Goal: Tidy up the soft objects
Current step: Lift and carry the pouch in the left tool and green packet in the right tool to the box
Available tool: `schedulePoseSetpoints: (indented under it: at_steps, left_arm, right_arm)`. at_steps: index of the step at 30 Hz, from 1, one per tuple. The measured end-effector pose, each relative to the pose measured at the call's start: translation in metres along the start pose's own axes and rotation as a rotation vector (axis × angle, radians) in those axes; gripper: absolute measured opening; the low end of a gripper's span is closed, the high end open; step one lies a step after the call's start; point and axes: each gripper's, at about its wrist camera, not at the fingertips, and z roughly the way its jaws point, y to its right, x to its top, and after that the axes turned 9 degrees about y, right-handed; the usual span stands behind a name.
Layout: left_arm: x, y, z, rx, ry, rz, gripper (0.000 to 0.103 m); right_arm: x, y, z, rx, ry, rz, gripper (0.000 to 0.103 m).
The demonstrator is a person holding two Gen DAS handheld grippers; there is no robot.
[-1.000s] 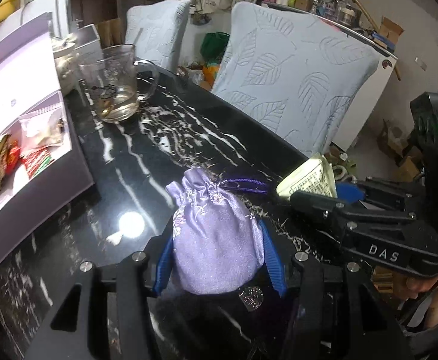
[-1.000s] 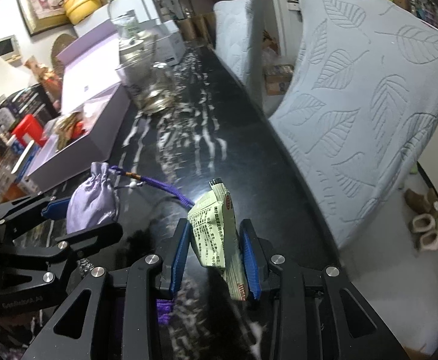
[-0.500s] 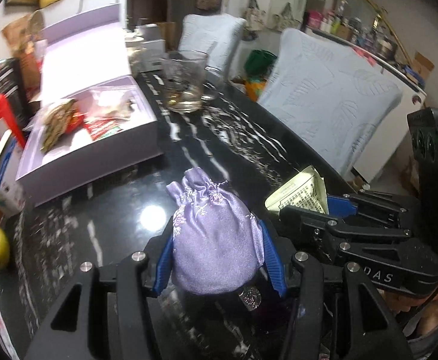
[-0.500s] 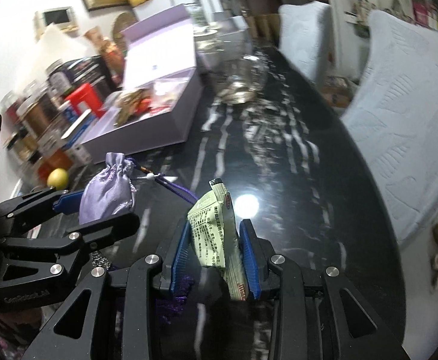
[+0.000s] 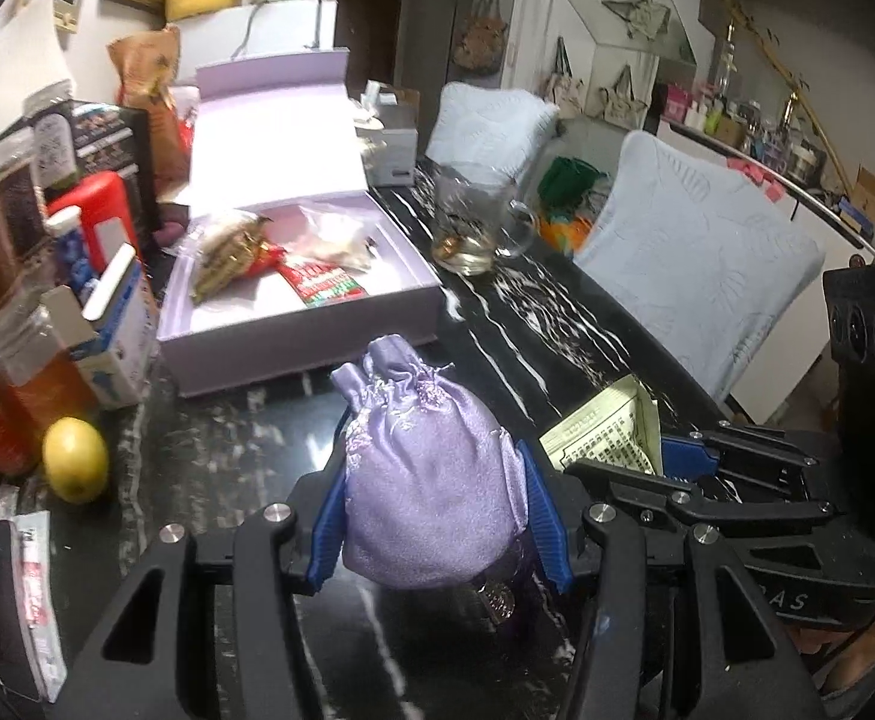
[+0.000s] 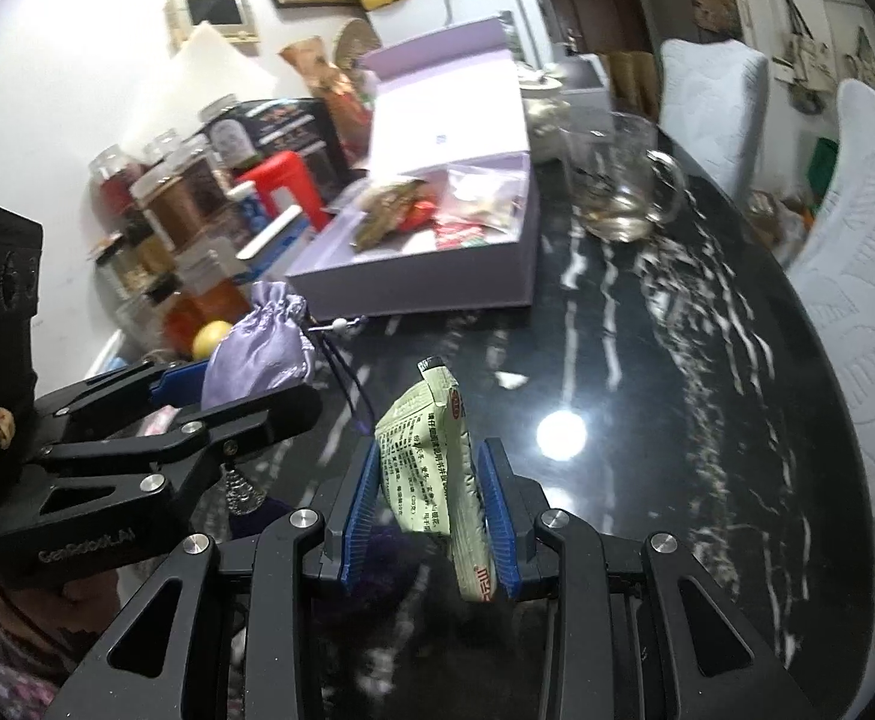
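My left gripper (image 5: 431, 510) is shut on a lilac satin drawstring pouch (image 5: 428, 480), held above the black marble table (image 5: 557, 324); the pouch also shows in the right wrist view (image 6: 260, 354) with its purple cord hanging. My right gripper (image 6: 431, 504) is shut on a pale green printed sachet (image 6: 434, 468), also seen in the left wrist view (image 5: 608, 435). An open lilac gift box (image 5: 341, 330) with several snack packets inside lies ahead, its lid standing up behind it.
A glass mug (image 5: 476, 228) stands right of the box. A yellow lemon (image 5: 74, 459), cartons and jars (image 5: 11, 228) crowd the table's left edge. Two pale blue covered chairs (image 5: 695, 276) stand along the right side.
Both grippers have swung left and risen with their objects still held. The gift box has come from the far left to ahead of them, and the jars and lemon have come into view.
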Motion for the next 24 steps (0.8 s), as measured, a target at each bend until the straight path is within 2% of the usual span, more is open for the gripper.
schedulePoseSetpoints:
  at_steps: [12, 24]
  left_arm:
    - [0.033, -0.03, -0.031, -0.002, 0.125, 0.017, 0.052]
    - [0.074, -0.049, -0.036, 0.011, 0.231, 0.068, 0.052]
  right_arm:
    - [0.035, -0.047, 0.0, 0.041, 0.085, -0.079, 0.033]
    - [0.08, -0.067, 0.007, 0.062, 0.159, -0.132, 0.033]
